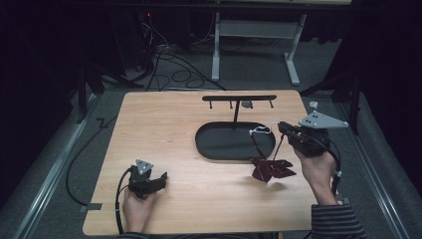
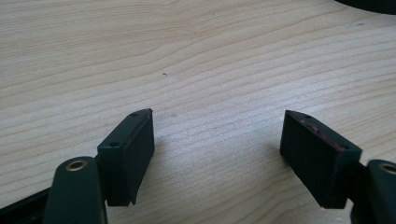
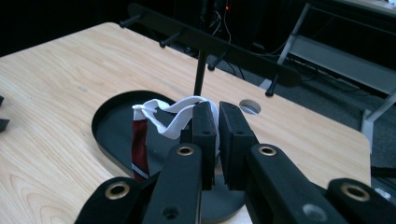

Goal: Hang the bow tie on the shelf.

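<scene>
A dark red fabric piece [image 1: 271, 169] with a white loop [image 1: 261, 130] hangs over the table's right half, its lower end touching the wood. My right gripper [image 1: 281, 127] is shut on that loop; in the right gripper view the white loop [image 3: 163, 114] runs in between the closed jaws of the gripper [image 3: 217, 109], and a red strip [image 3: 139, 144] dangles below. A black stand with a pegged crossbar [image 1: 239, 98] rises from an oval black base [image 1: 219, 144] just left of the fabric. My left gripper [image 1: 161, 179] rests at the front left, open [image 2: 217, 135], nothing between its jaws.
The crossbar [image 3: 210, 44] carries several short pegs, all bare. The wooden table [image 1: 164, 129] has a small hole [image 3: 249, 107] behind the stand. Cables and a white desk frame [image 1: 254, 45] lie on the floor beyond the far edge.
</scene>
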{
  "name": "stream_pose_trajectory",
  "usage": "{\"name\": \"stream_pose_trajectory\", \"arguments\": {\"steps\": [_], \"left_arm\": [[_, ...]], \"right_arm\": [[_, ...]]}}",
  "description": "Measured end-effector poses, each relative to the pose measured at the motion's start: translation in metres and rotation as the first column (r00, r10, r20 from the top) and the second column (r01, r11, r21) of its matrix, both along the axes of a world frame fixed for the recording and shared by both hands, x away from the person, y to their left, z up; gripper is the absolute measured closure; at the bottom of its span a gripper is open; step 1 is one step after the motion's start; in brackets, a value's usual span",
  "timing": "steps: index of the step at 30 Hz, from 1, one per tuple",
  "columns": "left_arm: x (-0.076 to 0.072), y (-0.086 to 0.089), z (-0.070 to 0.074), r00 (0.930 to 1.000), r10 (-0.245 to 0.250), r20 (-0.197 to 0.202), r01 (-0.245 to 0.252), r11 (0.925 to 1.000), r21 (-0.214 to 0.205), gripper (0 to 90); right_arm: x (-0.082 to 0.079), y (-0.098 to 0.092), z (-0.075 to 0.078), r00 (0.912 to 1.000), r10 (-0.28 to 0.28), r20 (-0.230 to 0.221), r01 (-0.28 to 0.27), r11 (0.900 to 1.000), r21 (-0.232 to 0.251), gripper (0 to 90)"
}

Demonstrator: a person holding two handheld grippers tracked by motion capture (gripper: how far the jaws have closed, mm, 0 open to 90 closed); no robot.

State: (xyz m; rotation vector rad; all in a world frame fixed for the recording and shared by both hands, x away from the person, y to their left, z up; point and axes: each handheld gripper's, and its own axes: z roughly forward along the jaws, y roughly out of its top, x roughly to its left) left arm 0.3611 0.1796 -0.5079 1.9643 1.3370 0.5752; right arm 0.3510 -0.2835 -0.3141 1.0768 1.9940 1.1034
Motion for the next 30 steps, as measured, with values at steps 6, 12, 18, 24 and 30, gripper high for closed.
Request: {"name": "stream_pose_trajectory", "arguments": {"steps": [6, 12, 18, 24, 30], "left_arm": [[0.0, 0.0, 0.0, 1.0, 0.0, 0.0, 0.0, 1.0, 0.0, 26.7], [0.0, 0.0, 0.0, 1.0, 0.0, 0.001, 0.0, 1.0, 0.0, 26.7], [0.0, 0.0, 0.0, 1.0, 0.0, 0.001, 0.0, 1.0, 0.0, 26.7], [0.0, 0.0, 0.0, 1.0, 0.0, 0.0, 0.0, 1.0, 0.0, 26.7], [0.0, 0.0, 0.0, 1.0, 0.0, 0.0, 0.0, 1.0, 0.0, 26.7]], "right_arm": [[0.01, 0.007, 0.008, 0.9998, 0.018, 0.002, -0.018, 0.9998, -0.004, 87.7], [0.017, 0.012, 0.013, 0.9995, 0.03, 0.003, -0.031, 0.9995, 0.008, 87.8], [0.03, 0.018, 0.017, 0.9992, 0.04, 0.001, -0.04, 0.9991, 0.017, 87.8], [0.041, 0.021, 0.021, 0.9992, 0.039, -0.013, -0.039, 0.9989, 0.025, 87.8], [0.052, 0.022, 0.022, 0.9992, 0.034, -0.019, -0.034, 0.9988, 0.037, 87.8]]}}
